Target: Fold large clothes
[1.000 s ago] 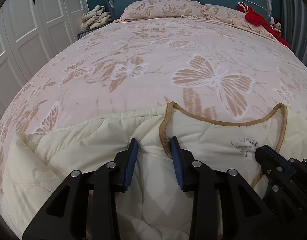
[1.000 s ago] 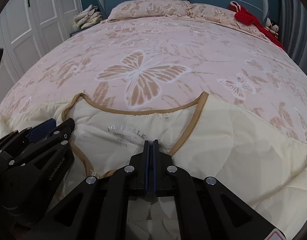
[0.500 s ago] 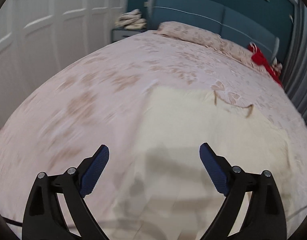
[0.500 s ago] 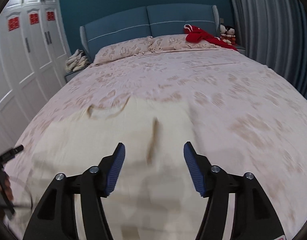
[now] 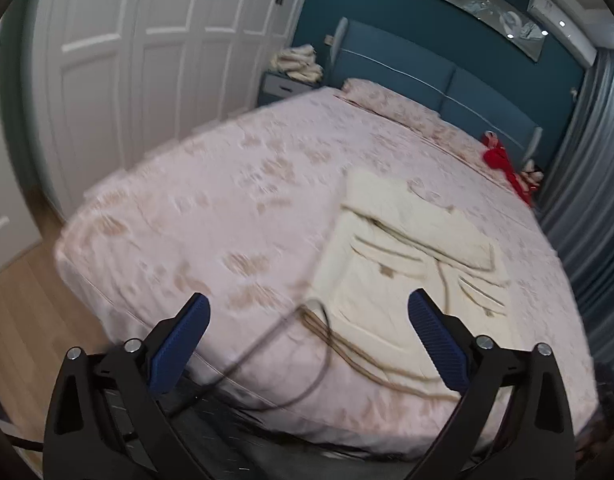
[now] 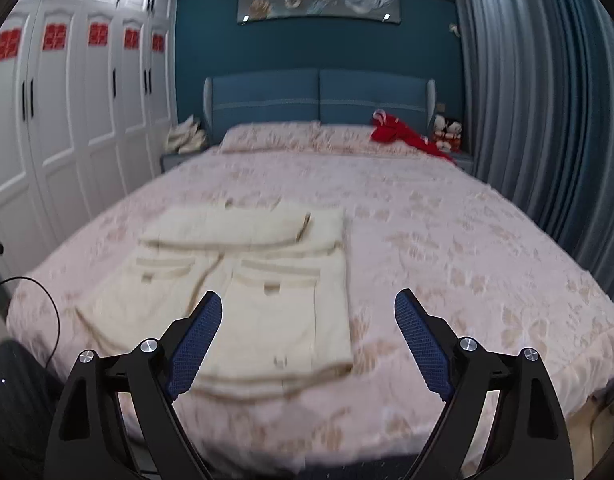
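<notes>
— Lying flat on the pink butterfly-print bedspread [image 6: 447, 240]: the cream quilted garment [image 6: 243, 280], folded once, upper part doubled down over the lower, tan trim edging the fold. Sitting toward the foot of the bed, left of middle in the right wrist view.

— Showing the same from the left wrist view: cream quilted garment [image 5: 403, 264], off to the right of centre, near the bed's foot edge. Blurring a good deal there.

— And the left gripper [image 5: 307, 344]?

— Gaping wide and opening further, blue pads [image 5: 179, 344] well apart, gripping nothing. Hanging above the bed's corner, apart from the cloth. Crossing between the fingers in the picture: a thin dark cable [image 5: 291, 360].

— Right gripper [image 6: 307, 340]?

— Likewise spreading, jaws opening, nothing between the blue pads [image 6: 195, 344] but air. Hovering over the foot of the bed, clear of the fabric.

— Anything else around?

— Resting by the pillows [image 6: 291, 136], a red cloth [image 6: 403, 132]. Standing on the left, white wardrobe doors [image 6: 67, 120]; hanging on the right, grey curtains [image 6: 547, 120]. Backing the bed, a blue headboard [image 6: 319, 96].
</notes>
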A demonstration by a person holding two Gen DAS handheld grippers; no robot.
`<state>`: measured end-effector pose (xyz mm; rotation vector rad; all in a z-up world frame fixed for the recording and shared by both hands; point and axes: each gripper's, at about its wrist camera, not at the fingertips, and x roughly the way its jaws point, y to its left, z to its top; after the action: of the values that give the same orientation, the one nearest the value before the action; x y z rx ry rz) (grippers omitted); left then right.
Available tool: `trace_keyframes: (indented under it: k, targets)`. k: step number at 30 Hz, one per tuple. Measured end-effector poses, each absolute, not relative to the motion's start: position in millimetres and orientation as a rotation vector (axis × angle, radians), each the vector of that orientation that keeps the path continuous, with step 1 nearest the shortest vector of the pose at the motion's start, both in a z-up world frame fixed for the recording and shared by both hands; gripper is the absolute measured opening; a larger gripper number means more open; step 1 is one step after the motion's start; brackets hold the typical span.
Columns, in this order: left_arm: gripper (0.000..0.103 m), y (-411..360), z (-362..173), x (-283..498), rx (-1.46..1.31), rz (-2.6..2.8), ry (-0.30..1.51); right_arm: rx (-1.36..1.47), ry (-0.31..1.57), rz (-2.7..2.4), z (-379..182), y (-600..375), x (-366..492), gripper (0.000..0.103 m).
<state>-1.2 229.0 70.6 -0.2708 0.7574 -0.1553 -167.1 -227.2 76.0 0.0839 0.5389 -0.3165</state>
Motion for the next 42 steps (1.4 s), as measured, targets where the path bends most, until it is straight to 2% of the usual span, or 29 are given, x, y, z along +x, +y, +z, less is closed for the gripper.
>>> trace_keyframes:
  k: [4,9,13,22,23,24,25,26,27,28,29,30,34,42]
  targets:
    - [0.098,212.4,4.6,23.8,-0.389,-0.177,0.899,0.093,0.641,-0.388,21.3,-236.7,-146.4,0.086]
    - [0.098,192.2,-49.1,54.3,-0.401,-0.166,0.911,0.153,0.678,-0.433,-27.1,-242.2,-121.1,0.086]
    - [0.098,186.8,-77.9,81.2,-0.371,-0.12,0.898,0.237,0.699,-0.482,-54.0,-252.6,-109.9,0.086]
    - [0.097,181.8,-104.7,123.5,-0.376,-0.098,0.942,0.442,0.726,-0.52,-86.4,-287.8,-83.3,0.086]
    - [0.091,179.6,-104.2,124.7,-0.369,-0.105,0.945,0.454,0.725,-0.519,-88.6,-289.2,-78.7,0.086]
    - [0.08,177.6,-102.9,124.8,-0.365,-0.115,0.946,0.459,0.729,-0.513,-89.6,-288.8,-75.7,0.082]
    - [0.072,175.7,-102.2,126.4,-0.375,-0.139,0.952,0.465,0.733,-0.5,-90.7,-288.4,-71.8,0.073]
    - [0.053,174.0,-102.0,128.6,-0.391,-0.167,0.968,0.472,0.743,-0.489,-91.7,-286.8,-68.0,0.068]
    - [0.041,172.7,-102.2,130.6,-0.408,-0.183,0.986,0.472,0.758,-0.481,-92.2,-285.3,-63.5,0.055]
    - [0.034,172.0,-101.1,130.9,-0.424,-0.189,0.995,0.467,0.763,-0.473,-90.8,-284.1,-60.8,0.038]
    - [0.017,171.5,-98.2,130.8,-0.44,-0.198,0.999,0.462,0.762,-0.459,-87.7,-281.8,-58.6,0.027]
    - [0.01,171.3,-93.3,129.7,-0.443,-0.2,0.997,0.454,0.769,-0.46,-84.1,-280.5,-57.7,0.013]
    - [0.006,173.4,-64.1,118.6,-0.434,-0.243,0.943,0.445,0.721,-0.42,-56.6,-284.7,-68.6,0.006]
    - [0.006,205.8,4.2,46.6,-0.356,-0.34,0.889,0.203,0.725,-0.206,13.0,-239.6,-125.6,0.005]
